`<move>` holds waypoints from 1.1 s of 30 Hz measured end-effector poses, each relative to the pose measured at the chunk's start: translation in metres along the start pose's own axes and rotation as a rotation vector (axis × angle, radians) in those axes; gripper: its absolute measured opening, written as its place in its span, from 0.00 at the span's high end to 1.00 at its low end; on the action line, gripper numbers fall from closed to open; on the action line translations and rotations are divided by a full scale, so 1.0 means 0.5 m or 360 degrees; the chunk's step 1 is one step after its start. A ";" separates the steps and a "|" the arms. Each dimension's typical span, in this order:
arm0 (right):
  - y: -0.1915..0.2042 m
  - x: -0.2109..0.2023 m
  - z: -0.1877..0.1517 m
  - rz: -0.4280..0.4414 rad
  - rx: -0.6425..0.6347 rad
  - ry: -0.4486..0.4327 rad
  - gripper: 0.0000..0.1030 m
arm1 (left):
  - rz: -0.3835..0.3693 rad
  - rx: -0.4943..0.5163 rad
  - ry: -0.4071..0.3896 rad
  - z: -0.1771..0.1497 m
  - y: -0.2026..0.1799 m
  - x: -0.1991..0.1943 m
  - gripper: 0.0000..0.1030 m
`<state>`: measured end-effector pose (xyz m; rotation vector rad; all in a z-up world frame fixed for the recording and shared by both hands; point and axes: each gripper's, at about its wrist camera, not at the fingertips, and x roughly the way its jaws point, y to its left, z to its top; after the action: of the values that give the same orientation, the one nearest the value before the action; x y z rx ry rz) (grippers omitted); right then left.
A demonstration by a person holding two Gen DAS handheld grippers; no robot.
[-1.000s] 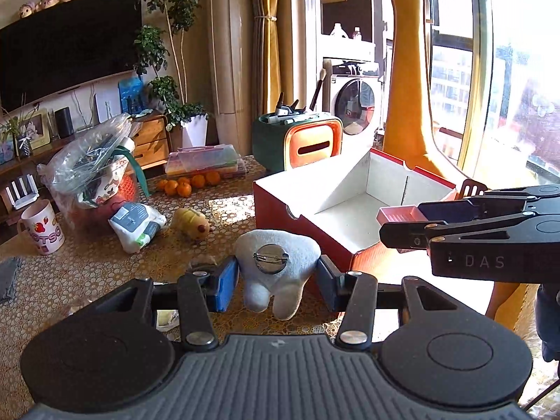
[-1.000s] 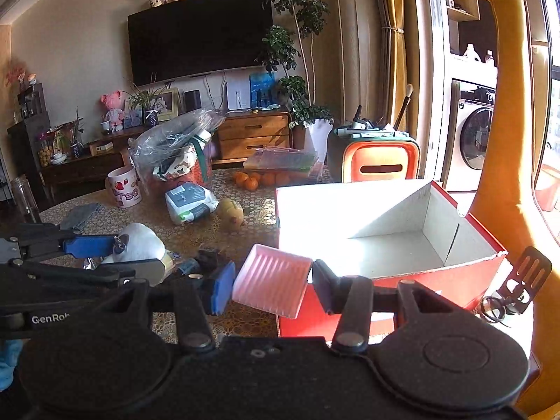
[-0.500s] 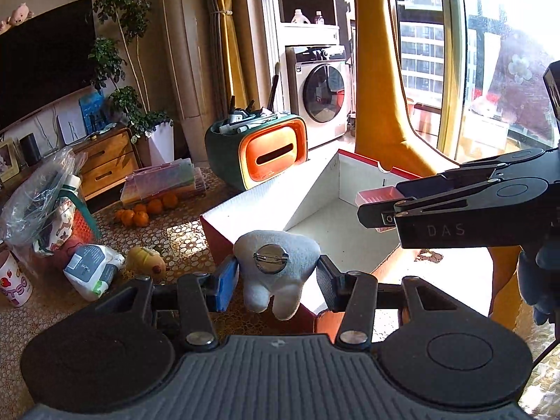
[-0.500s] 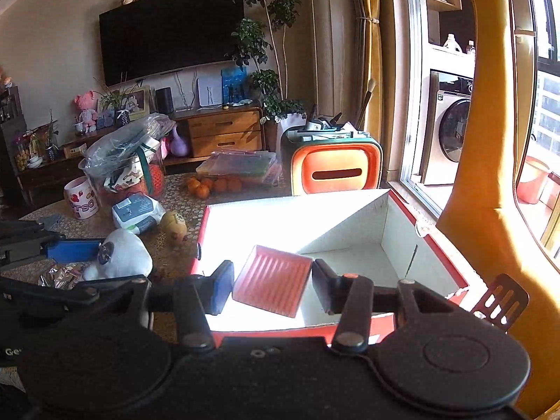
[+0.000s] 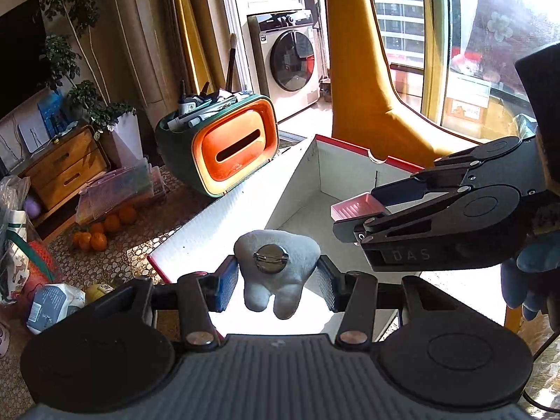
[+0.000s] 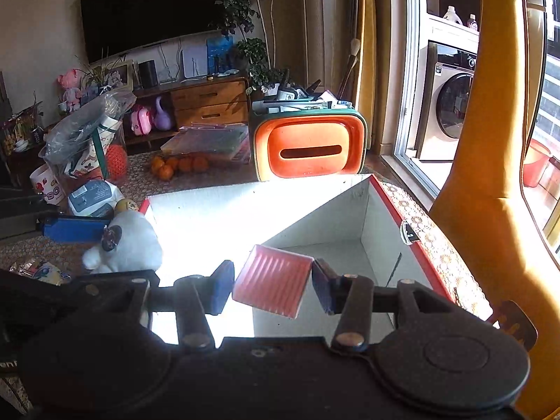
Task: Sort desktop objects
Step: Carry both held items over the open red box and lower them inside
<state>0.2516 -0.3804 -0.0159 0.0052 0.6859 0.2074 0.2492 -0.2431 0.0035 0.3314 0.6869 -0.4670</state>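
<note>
While level over box (image 5: 315,182), left claw (image 5: 276,280) grips plush (image 5: 276,266)

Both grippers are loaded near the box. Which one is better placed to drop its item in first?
Right, probably. Its pink tray hangs well over the box interior; the left gripper's plush tooth sits only just past the near rim.

The near wall of the red box (image 6: 413,217) is hidden below the jaws by the right gripper's (image 6: 273,288) body. Sunlit glare washes out the box floor left of those jaws. The pink tray's (image 5: 355,206) rear is covered where it is clamped. The mug (image 6: 47,185), far left of the jaws, is partly blocked, its lettering cut short. The print on the white packet (image 5: 52,306) is too small to be read.
</note>
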 end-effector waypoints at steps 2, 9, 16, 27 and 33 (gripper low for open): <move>-0.015 0.023 0.002 0.0010 0.0026 0.0045 0.53 | -0.0027 -0.0020 0.0078 0.005 0.005 0.034 0.54; -0.046 0.094 0.003 0.0007 0.0013 0.0207 0.53 | -0.0072 -0.0057 0.0308 0.006 0.023 0.132 0.54; -0.069 0.153 -0.009 0.0005 0.0006 0.0387 0.53 | -0.0106 -0.0028 0.0447 0.013 0.016 0.194 0.53; -0.069 0.173 0.008 0.0033 -0.0106 0.0550 0.53 | -0.0179 0.0038 0.0709 0.013 -0.002 0.260 0.53; -0.075 0.184 0.006 0.0013 -0.0101 0.0611 0.53 | -0.0210 0.0082 0.0826 0.011 -0.008 0.277 0.53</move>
<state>0.3299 -0.3992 -0.0740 -0.0946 1.0612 0.2405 0.3439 -0.2909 -0.0860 0.4640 1.2081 -0.5296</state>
